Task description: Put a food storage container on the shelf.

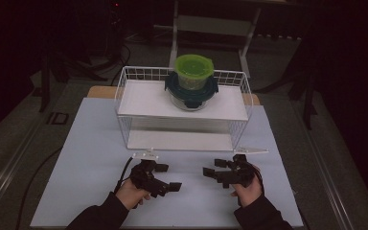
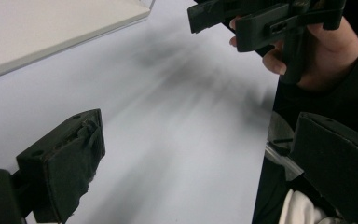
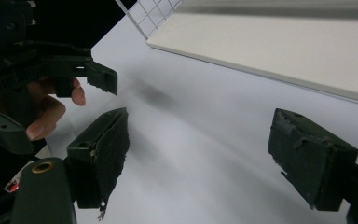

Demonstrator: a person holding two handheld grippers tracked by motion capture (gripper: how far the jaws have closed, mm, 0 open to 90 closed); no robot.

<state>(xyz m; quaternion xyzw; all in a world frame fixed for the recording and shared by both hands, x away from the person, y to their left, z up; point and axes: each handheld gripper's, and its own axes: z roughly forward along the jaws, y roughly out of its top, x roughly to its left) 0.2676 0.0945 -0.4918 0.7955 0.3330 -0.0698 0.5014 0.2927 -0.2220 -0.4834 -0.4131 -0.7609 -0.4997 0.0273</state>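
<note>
While both my tongs hang low over the near counter (image 1: 91,143), left tongs (image 1: 165,178) and right tongs (image 1: 215,172) gape apart with nothing between them, so I judge the work unstarted. Beyond stands the wire rack (image 1: 124,91) (two white shelves); its top shelf carries the green-lidded container (image 1: 194,72) stacked on a dark-lidded glass container (image 1: 190,96). Nothing blocks the approach.

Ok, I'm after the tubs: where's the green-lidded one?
In the high view, the green-lidded container sits stacked on the dark-lidded container, right of centre on the wire rack's top shelf.
</note>
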